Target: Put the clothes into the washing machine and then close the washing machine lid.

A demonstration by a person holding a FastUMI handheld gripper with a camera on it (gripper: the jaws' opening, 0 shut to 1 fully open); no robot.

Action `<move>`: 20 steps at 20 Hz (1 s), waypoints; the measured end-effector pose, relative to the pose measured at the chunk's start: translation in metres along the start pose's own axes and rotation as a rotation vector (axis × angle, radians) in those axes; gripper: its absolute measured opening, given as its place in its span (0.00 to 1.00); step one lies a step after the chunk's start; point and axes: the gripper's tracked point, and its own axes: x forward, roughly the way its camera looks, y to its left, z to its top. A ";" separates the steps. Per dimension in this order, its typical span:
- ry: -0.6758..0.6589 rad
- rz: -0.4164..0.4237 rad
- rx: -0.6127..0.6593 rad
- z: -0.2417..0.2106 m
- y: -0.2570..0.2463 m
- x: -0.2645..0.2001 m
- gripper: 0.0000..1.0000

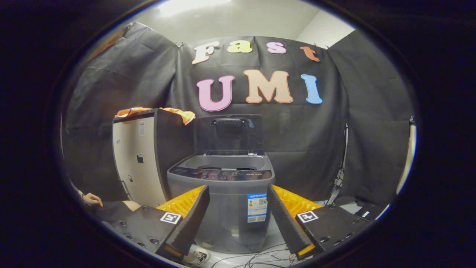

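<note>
holding our claw (238,219) out level, we see its two fingers (193,219) spread wide apart with nothing between them but open air, so it is open and grips nothing. straight ahead, framed in the gap between the fingers and a little farther off, stands the washing machine (223,201), a grey top-loader on the floor. its lid (229,132) is swung up and stands upright at the far side of the tub opening, so the drum mouth is uncovered. a sticker sits on the near face of the machine. to the left of the machine, just beside it, stands a tall cabinet (137,163) with a pale front. the clothes (178,112), an orange garment, lie draped over the cabinet's top, well above and left of our left finger and farther than both tips. a person's hand (92,200) shows low at the near left, beside the cabinet. loose cables (256,257) trail on the floor below the fingers, near the machine's base.
</note>
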 end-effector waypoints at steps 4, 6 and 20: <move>0.006 0.011 0.002 -0.001 0.003 0.001 0.97; -0.002 0.004 0.000 0.002 0.001 0.004 0.97; -0.138 0.411 -0.051 0.191 0.158 0.161 0.97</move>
